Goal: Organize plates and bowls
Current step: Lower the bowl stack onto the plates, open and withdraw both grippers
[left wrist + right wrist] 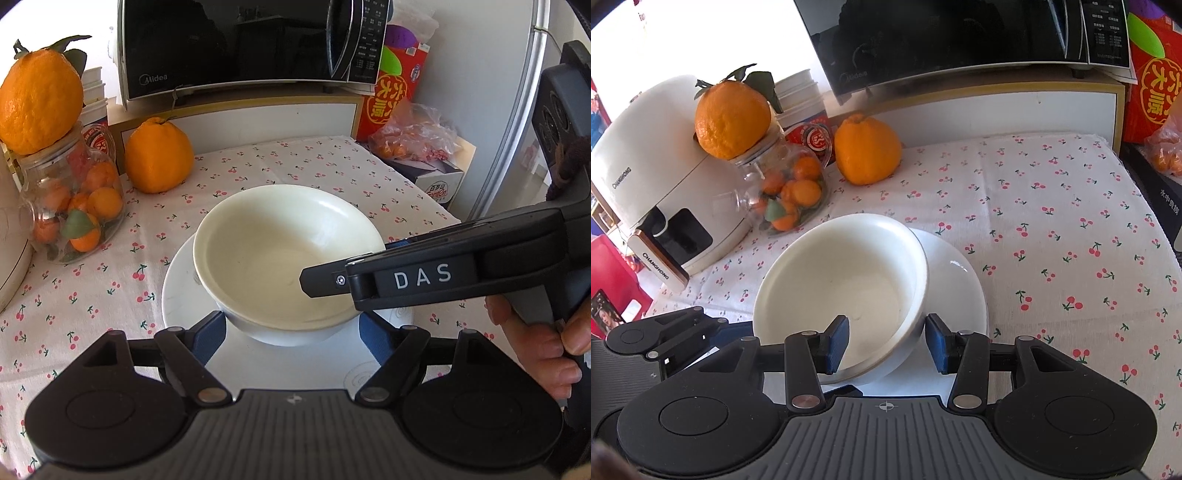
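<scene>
A white bowl (280, 254) sits on a white plate (181, 288) on the cherry-print tablecloth (92, 306). My left gripper (293, 334) is open, its blue pads on either side of the bowl's near base, above the plate. My right gripper (886, 341) is open and straddles the bowl's (834, 291) near rim, one blue pad inside the bowl, the other outside, with gaps to the wall. The bowl looks tilted on the plate (956, 284) in the right wrist view. The right gripper's body (424, 277) reaches over the bowl's right rim in the left wrist view.
A glass jar of small oranges (74, 199) with a large orange on top (40, 99) stands left. Another large orange (159, 158) sits behind the bowl. A microwave (251, 44), a white air fryer (661, 192), a red box (395, 88) and a bag of fruit (417, 136) ring the table.
</scene>
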The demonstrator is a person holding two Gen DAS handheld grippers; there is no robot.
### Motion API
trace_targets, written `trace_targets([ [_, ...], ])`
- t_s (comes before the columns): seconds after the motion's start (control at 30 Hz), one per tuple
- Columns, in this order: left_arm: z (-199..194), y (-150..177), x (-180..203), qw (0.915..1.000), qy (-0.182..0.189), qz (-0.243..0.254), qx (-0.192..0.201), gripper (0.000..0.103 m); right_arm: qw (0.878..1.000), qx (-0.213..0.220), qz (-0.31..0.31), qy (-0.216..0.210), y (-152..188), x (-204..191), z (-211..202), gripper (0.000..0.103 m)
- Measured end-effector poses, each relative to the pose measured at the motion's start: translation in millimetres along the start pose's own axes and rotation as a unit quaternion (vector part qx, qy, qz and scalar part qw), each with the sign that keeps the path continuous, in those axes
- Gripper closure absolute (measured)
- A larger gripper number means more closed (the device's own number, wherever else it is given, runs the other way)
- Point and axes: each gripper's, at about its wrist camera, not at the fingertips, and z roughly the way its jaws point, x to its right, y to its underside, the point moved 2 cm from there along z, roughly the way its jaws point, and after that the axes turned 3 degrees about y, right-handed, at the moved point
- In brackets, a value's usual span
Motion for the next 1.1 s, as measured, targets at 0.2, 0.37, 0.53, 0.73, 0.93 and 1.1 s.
trace_targets([
  [0.2,-6.2,1.3,-1.2,0.9999,-0.008,-0.012,0.004,0.009,1.000,-0.004,0.009,-0.008,0.7,2.9,-4.0,0.041],
  [0.37,-20.1,2.7,0.6,0.9995,0.001,-0.029,0.012,0.006,1.000,0.009,0.017,-0.007,0.5,8.0,-17.0,0.031],
  [0.53,-38.8,7.9,9.0,0.9989,-0.023,-0.036,0.019,0.001,1.000,0.021,0.019,-0.002,6.1,12.2,-33.4,0.024],
  [0.73,-58.2,17.4,14.8,0.9956,-0.058,-0.073,0.006,0.000,0.999,0.027,-0.005,0.026,18.9,11.9,-55.0,0.019],
  [0.93,-75.1,26.1,12.9,0.9892,-0.095,-0.111,0.004,0.000,0.997,0.027,-0.005,0.077,22.2,11.5,-71.1,0.015],
  [1.1,-84.9,28.1,3.7,0.9802,-0.120,-0.157,-0.010,0.000,0.994,0.006,0.008,0.112,22.8,10.8,-85.7,0.012],
])
